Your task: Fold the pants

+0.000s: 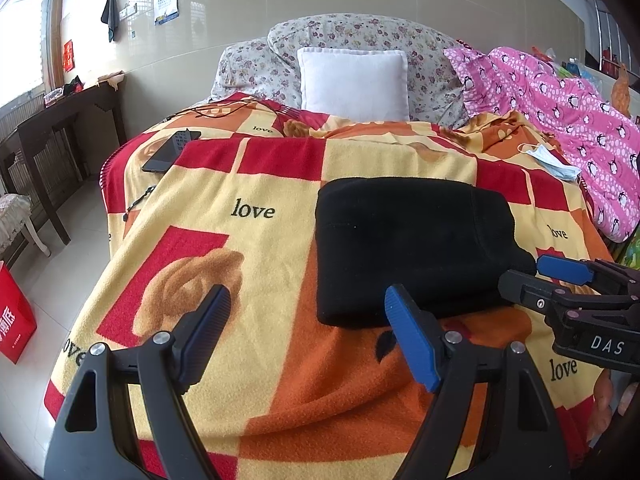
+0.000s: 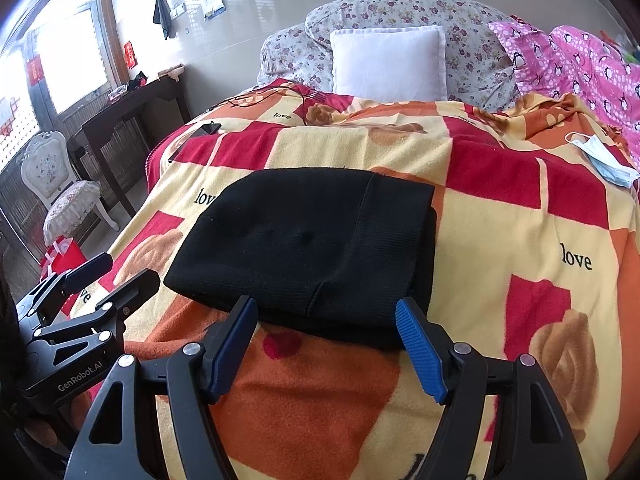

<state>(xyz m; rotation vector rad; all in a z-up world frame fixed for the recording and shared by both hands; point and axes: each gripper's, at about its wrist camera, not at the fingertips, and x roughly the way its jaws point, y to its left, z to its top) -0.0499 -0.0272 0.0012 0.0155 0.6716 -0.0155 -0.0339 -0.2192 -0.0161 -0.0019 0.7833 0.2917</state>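
Note:
Black pants lie folded into a compact rectangle on a red, yellow and orange blanket covering the bed. My left gripper stands open, just left of the bundle's near corner, with only blanket between its blue pads. My right gripper is open too, hovering at the bundle's near edge, with the fabric's edge seen between its fingertips but no pad pressing on it. Each gripper shows in the other's view: the right gripper at the bundle's right side, the left gripper at the left.
A dark phone and a cable lie on the blanket's far left. A blue face mask sits at the far right beside a pink penguin quilt. A white pillow and floral bedding are behind. A dark table, chair and red bag stand left of the bed.

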